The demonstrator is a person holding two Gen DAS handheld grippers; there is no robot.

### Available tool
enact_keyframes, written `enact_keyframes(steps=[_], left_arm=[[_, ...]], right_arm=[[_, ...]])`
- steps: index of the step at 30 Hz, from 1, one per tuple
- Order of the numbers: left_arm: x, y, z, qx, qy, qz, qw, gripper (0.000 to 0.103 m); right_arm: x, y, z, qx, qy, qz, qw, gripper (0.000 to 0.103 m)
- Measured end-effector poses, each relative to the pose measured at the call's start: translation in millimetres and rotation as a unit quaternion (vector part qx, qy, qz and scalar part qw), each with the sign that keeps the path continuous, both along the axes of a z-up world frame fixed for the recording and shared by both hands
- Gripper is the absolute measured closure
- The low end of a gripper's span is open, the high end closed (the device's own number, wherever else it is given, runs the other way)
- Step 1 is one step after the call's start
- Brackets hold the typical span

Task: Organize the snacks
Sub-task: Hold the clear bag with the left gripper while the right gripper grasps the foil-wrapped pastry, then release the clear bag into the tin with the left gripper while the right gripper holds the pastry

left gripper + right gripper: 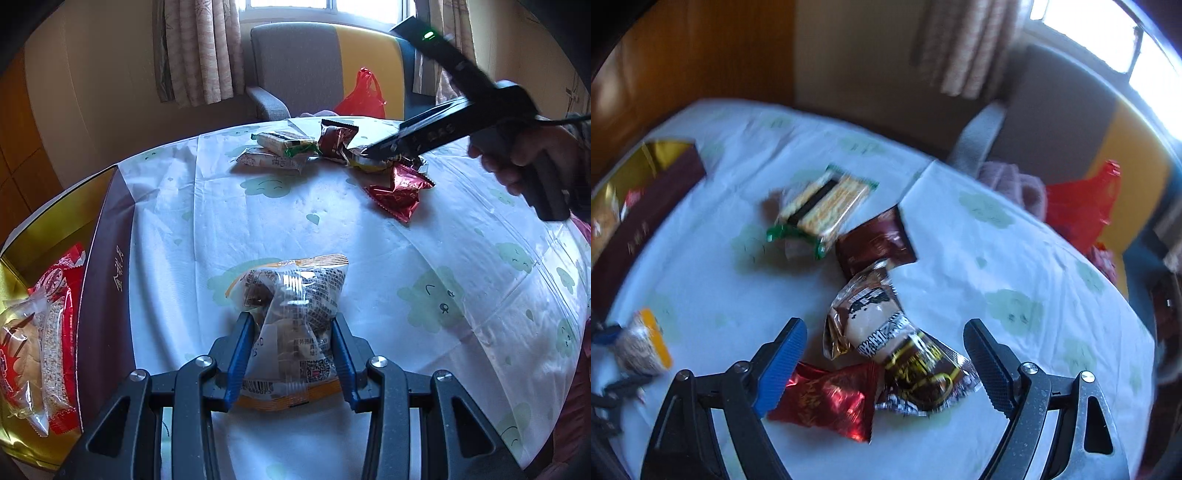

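My left gripper (293, 321) is shut on a clear snack packet with orange trim (291, 295), held over the table. The same packet shows at the left edge of the right wrist view (642, 343). My right gripper (884, 339) is open, its jaws on either side of a brown and gold packet (886, 332), with a shiny red packet (831, 398) below it. In the left wrist view the right gripper (384, 151) hovers at that pile, by the red packet (399, 188). A gold-lined box (107, 258) at the left holds several snacks (40, 332).
A green cracker pack (827, 206) and a dark brown packet (875, 243) lie further back on the white tablecloth (258, 221). A grey and yellow chair (295, 66) with a red plastic bag (362, 96) stands behind the table. The table edge curves at the right.
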State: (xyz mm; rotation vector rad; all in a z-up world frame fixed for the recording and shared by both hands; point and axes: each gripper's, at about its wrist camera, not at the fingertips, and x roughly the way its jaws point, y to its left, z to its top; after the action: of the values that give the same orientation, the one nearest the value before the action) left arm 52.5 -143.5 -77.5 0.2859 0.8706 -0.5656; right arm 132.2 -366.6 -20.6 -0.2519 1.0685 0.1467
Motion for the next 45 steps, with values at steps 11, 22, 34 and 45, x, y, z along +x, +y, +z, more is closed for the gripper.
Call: enact_keyframes(steps=[11, 22, 34, 45], left_arm=[[1.4, 1.8, -1.3, -0.008, 0.003, -0.002, 1.0000, 0.061], [-9.4, 30.0, 54.9, -0.082, -0.020, 0.003, 0.9964, 0.063], [82.7, 180.7, 112.5, -0.122, -0.015, 0.211, 0.9697, 0.063], [180.2, 235.1, 58.0, -0.110, 0.062, 0.332, 0.9349, 0.061]], right_arm=[[-30.0, -0.7, -12.8, 0.054, 0.047, -0.045, 0.996, 0.062], [-114.0, 23.2, -14.0, 0.082, 0.023, -0.111, 0.990, 0.061], [-114.9, 35.3, -19.1, 0.051, 0.007, -0.127, 0.991, 0.059], [-113.1, 37.3, -21.0, 0.046, 0.005, -0.134, 0.990, 0.059]])
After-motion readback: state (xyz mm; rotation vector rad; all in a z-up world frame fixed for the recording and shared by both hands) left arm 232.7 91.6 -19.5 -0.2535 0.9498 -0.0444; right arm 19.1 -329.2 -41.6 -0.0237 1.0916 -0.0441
